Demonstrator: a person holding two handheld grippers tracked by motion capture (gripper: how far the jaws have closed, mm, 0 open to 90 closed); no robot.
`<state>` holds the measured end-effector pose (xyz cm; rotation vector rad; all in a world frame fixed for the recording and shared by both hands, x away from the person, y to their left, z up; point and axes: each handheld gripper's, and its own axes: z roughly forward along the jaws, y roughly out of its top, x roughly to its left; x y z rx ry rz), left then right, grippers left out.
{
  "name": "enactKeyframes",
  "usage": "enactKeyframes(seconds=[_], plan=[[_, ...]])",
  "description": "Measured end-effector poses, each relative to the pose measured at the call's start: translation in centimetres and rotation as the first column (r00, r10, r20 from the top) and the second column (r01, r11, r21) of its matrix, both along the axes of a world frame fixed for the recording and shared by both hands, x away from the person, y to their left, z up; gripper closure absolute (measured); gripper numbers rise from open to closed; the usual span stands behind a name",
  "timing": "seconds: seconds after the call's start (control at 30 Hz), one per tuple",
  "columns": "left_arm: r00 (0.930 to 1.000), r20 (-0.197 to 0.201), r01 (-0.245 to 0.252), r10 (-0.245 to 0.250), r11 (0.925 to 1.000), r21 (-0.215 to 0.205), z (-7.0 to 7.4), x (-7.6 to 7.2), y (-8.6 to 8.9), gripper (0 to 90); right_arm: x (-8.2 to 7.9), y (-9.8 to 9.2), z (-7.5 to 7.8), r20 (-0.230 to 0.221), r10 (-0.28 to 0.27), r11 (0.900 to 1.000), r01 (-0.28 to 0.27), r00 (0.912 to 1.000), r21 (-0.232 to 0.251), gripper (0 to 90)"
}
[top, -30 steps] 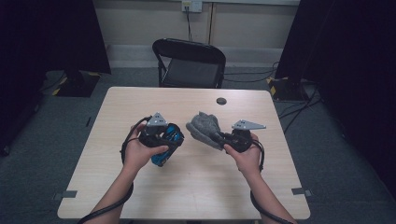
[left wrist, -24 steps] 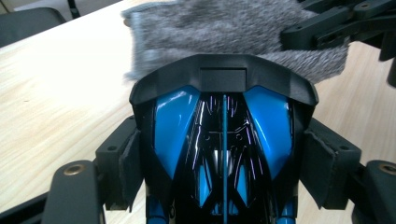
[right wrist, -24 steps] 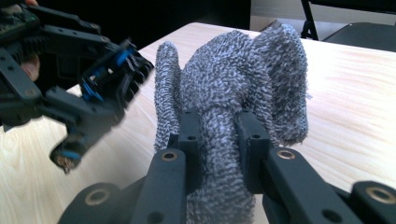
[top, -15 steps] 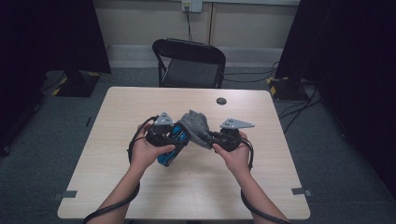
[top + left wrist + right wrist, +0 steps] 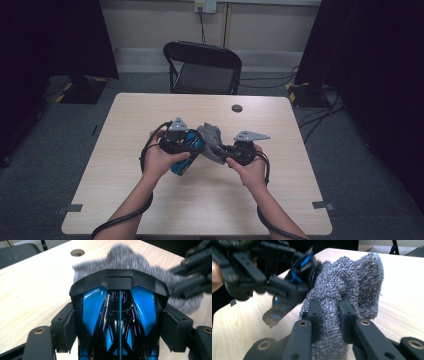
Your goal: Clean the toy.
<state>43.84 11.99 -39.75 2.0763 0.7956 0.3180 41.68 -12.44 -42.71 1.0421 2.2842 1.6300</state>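
A: Your left hand-held gripper (image 5: pixel 120 340) is clamped on the blue and black toy car (image 5: pixel 119 315).

B: And your right hand-held gripper (image 5: pixel 329 315) pinches the grey cloth (image 5: pixel 352 282) against the car's front, above the bench (image 5: pixel 210 200).

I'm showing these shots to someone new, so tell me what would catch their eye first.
First, the glossy blue and black object, clamped between the left gripper's fingers above the middle of the light wooden table. Right against it is the fluffy grey cloth, bunched and pinched by the right gripper. Beyond the table's far edge stands a black folding chair.
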Motion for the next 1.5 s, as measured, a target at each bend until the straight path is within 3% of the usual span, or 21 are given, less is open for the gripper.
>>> enactKeyframes(seconds=[0.17,0.47,0.6,0.9,1.1,1.27,1.5], plan=[[0.9999,-0.012,-0.005,0.005,1.0,0.001,0.0,0.3,-0.1,25.5,-0.1,0.2,-0.1,-0.001,0.003,1.0,-0.003,1.0,0.009,75.1],[1.0,-0.007,0.001,-0.001,1.0,-0.005,0.3,0.4,-0.3,25.6,0.1,-0.1,-0.4,-0.002,-0.01,1.0,0.009,1.0,-0.029,75.1],[1.0,-0.004,-0.006,0.006,1.0,0.004,0.5,0.6,-0.4,25.5,-0.1,0.0,-0.4,0.002,0.008,1.0,-0.008,1.0,-0.013,75.2],[0.9997,-0.015,-0.016,0.017,0.9999,0.005,0.4,1.0,-0.6,25.5,-0.3,0.8,-0.7,0.004,0.017,0.999,-0.017,0.9998,-0.051,75.1],[0.9995,-0.022,-0.021,0.021,0.9997,-0.007,0.4,1.2,-0.7,25.5,-0.5,1.2,-1.4,-0.004,0.036,0.997,-0.037,0.9993,-0.062,75.2],[0.9996,-0.019,-0.023,0.023,0.9997,-0.008,0.8,1.5,-1.0,25.5,-1.1,2.4,-1.8,-0.001,0.087,0.992,-0.086,0.9962,-0.089,75.1],[0.999,-0.028,-0.035,0.034,0.9992,-0.019,0.8,2.0,-1.0,25.5,-1.4,3.2,-2.4,-0.016,0.114,0.99,-0.115,0.9933,-0.085,75.1]])
